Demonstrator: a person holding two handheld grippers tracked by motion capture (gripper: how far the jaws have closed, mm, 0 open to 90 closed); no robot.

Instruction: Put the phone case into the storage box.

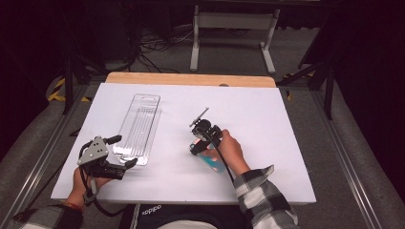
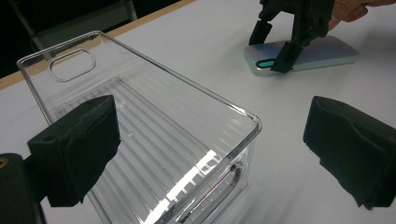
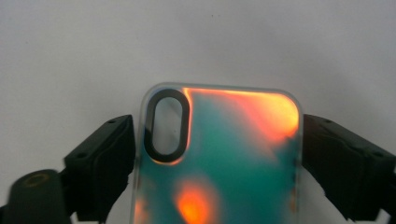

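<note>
A clear plastic blister tray (image 1: 138,126) lies lengthwise on the white table top (image 1: 272,119), left of centre. My left gripper (image 1: 123,151) is at its near end and open. In the left gripper view (image 2: 210,126), one jaw hangs over the tray (image 2: 154,130) and the other over bare table to its right. A phone case (image 1: 213,161) in teal with orange patches lies flat right of centre. My right gripper (image 1: 197,144) points down at its far end. In the right gripper view (image 3: 218,154), the jaws press both long edges of the case (image 3: 233,163) beside its camera cutout.
A wooden strip (image 1: 191,79) runs along the table's far edge. Beyond it stand a white metal frame (image 1: 234,21) and loose cables (image 1: 157,45) on the floor. Metal rails flank the table on both sides.
</note>
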